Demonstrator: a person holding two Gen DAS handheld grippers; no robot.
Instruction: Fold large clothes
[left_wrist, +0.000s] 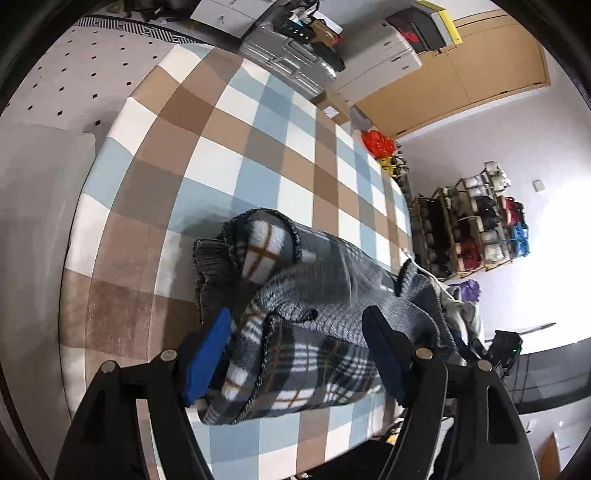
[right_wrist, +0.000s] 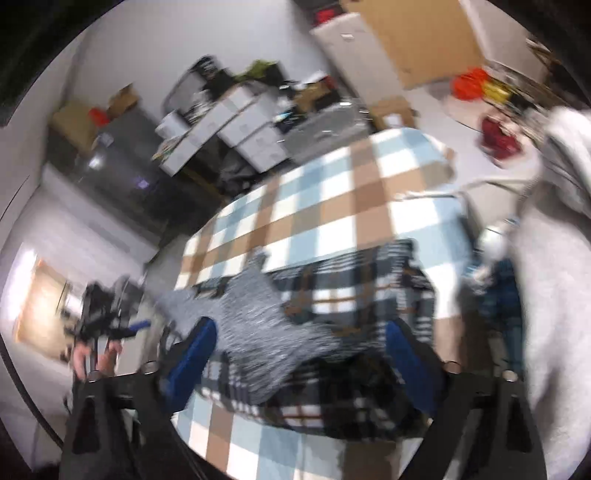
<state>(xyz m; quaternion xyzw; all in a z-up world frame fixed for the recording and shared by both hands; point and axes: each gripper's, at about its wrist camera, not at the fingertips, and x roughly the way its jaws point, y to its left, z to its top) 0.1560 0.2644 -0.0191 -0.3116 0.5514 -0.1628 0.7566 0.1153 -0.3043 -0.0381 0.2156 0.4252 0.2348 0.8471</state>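
A grey knitted garment with a blue, white and brown plaid fleece lining (left_wrist: 314, 288) lies in a folded bundle on a checked cover (left_wrist: 258, 147) near its front edge. My left gripper (left_wrist: 295, 354) hangs just above the bundle. Its jaws are open and its blue pads (left_wrist: 207, 354) stand on either side of the cloth without pressing it. In the blurred right wrist view the same garment (right_wrist: 258, 325) lies on the checked cover (right_wrist: 332, 206) under my right gripper (right_wrist: 301, 365), which is open wide with its pads clear of the cloth. A hand holds the left gripper (right_wrist: 110, 325) at the far left.
A silver suitcase (left_wrist: 288, 55) and white drawer units (left_wrist: 380, 62) stand beyond the far edge. An orange bag (left_wrist: 376, 144) and a rack of bundles (left_wrist: 476, 229) are on the right. More clothes (left_wrist: 461, 306) lie beside the garment. A grey sleeve (right_wrist: 554, 295) fills the right side.
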